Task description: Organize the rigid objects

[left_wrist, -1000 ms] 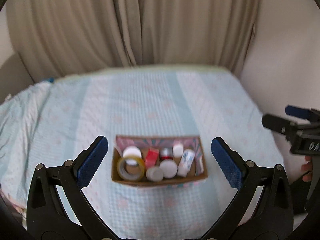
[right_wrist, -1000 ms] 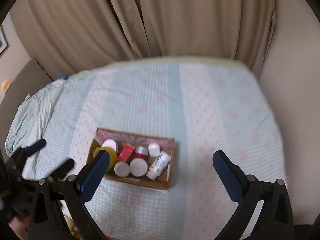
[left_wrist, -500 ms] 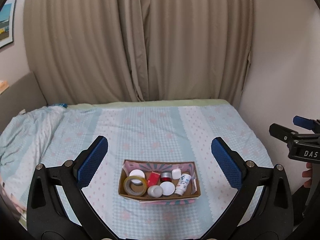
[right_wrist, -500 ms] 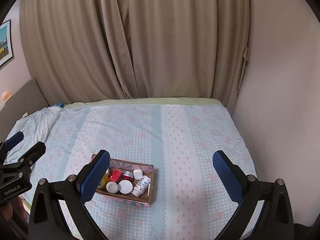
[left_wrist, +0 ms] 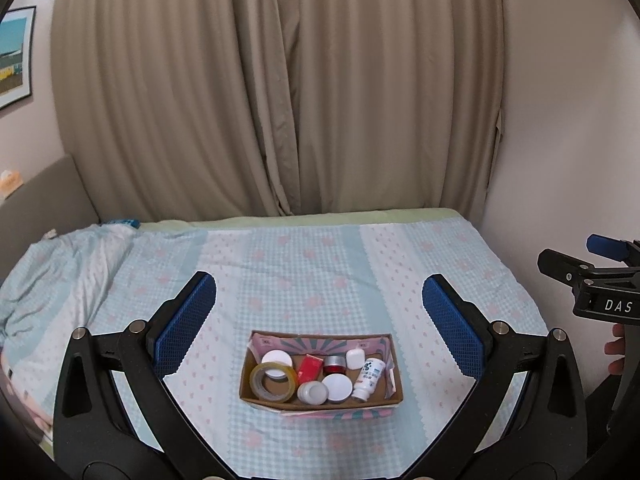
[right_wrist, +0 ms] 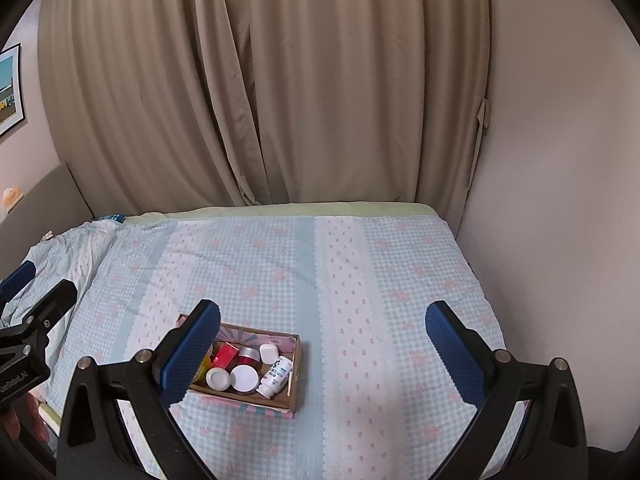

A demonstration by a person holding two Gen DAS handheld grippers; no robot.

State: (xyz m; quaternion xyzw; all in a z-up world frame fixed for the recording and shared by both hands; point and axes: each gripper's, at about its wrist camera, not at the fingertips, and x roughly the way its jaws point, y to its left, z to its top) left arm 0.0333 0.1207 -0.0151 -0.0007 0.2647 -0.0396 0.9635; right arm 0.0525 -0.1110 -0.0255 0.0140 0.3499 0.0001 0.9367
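A cardboard box (left_wrist: 394, 390) sits on the bed near its front edge. It holds a tape roll (left_wrist: 273, 376), a red box (left_wrist: 309, 367), a red jar (left_wrist: 334, 364), white-lidded jars (left_wrist: 337, 386), a small white case (left_wrist: 355, 357) and a white bottle (left_wrist: 369, 376). My left gripper (left_wrist: 318, 330) is open and empty, held above and in front of the box. My right gripper (right_wrist: 322, 348) is open and empty; the box (right_wrist: 294, 394) lies below its left finger. The right gripper also shows in the left wrist view (left_wrist: 588, 276).
The bed (left_wrist: 320, 264) has a light blue checked cover with pink flowers. A rumpled quilt (left_wrist: 60, 264) lies at its left. Beige curtains (left_wrist: 280, 100) hang behind. A wall (right_wrist: 560, 200) borders the bed's right side. A grey headboard (left_wrist: 44, 196) stands at the left.
Both grippers have pulled back and up from the box, so it looks smaller and more of the curtains and wall shows. Both stay open and empty.
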